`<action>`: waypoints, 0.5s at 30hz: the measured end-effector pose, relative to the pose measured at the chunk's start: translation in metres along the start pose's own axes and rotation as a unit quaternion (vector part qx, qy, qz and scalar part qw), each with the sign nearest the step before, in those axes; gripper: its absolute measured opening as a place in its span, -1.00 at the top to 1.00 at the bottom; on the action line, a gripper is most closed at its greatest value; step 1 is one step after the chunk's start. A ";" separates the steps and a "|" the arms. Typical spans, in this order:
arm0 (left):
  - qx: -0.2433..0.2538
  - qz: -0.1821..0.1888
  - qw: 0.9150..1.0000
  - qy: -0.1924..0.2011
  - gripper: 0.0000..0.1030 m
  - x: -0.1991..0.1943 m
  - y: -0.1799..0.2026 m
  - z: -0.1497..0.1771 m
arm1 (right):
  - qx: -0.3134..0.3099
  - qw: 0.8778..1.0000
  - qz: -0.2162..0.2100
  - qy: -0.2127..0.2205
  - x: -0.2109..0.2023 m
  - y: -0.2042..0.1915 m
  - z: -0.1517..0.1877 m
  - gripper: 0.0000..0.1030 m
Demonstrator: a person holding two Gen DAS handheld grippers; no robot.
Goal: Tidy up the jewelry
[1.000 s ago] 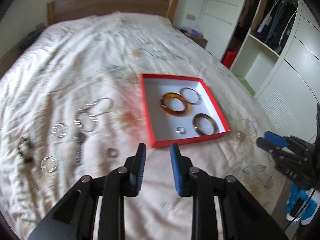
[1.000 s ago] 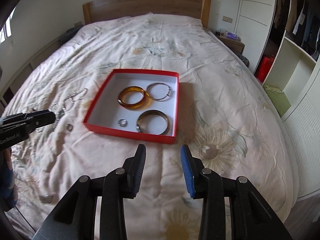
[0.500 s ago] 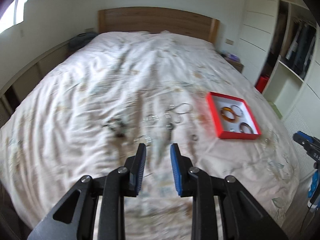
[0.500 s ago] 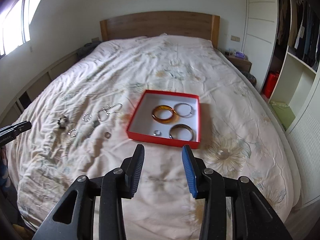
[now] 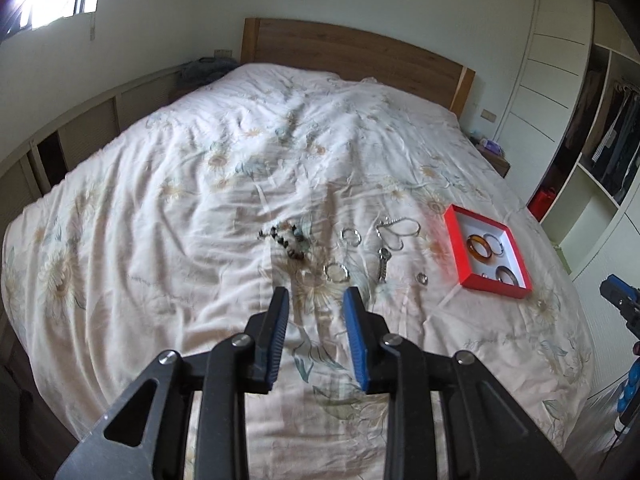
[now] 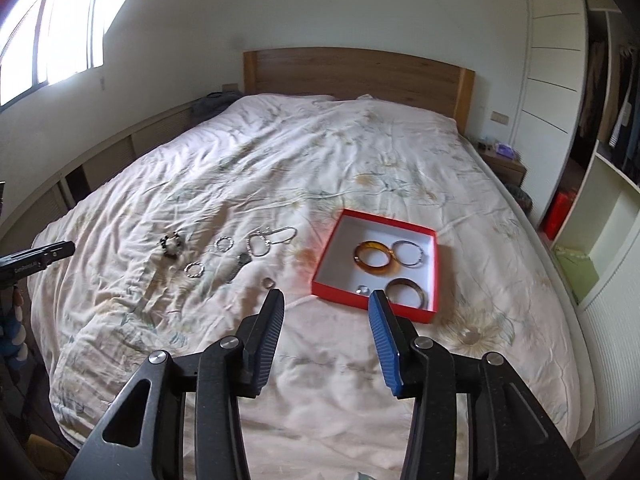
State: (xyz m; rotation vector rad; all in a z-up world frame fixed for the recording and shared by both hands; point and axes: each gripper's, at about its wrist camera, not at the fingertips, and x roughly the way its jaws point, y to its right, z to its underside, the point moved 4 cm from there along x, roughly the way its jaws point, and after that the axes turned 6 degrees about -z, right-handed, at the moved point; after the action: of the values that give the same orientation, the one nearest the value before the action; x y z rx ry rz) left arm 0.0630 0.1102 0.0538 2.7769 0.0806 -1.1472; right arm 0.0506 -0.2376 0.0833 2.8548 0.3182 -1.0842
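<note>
Bedding under everything is soft and rumpled, so we expect small pieces to sink in. Our landmark, the red box (image 6: 334, 292), already holds the rigid amber bangle (image 6: 375, 259). Left of it lie a limp chain (image 6: 276, 236), a beaded bracelet (image 6: 171, 243), and nearest it a tiny, slippery ring (image 6: 268, 282): pinch its rim. Left gripper (image 5: 316, 296) and right gripper (image 6: 326, 300) are empty, jaws opening.

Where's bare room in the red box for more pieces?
Free: the red box floor along its left wall, beside the amber bangle, down to the small ring. Crowded: right half, where silver hoop and dark bangle sit.
</note>
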 end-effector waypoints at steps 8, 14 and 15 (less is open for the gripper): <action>0.015 0.002 0.999 -0.047 0.48 0.041 0.014 0.018 | -0.004 0.998 -0.029 -0.048 0.049 -0.010 0.015 0.15; 0.018 0.009 0.997 -0.074 0.48 0.073 0.028 0.019 | -0.003 0.996 -0.050 -0.079 0.089 -0.011 0.020 0.15; 0.018 0.008 0.997 -0.078 0.48 0.079 0.029 0.020 | -0.002 0.995 -0.053 -0.086 0.098 -0.011 0.022 0.15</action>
State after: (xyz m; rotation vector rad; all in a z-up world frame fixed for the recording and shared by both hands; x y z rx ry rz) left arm 0.1080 0.0783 -0.0128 2.7006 0.0220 -1.3700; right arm 0.1056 -0.2134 0.0022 2.7440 0.4635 -1.3368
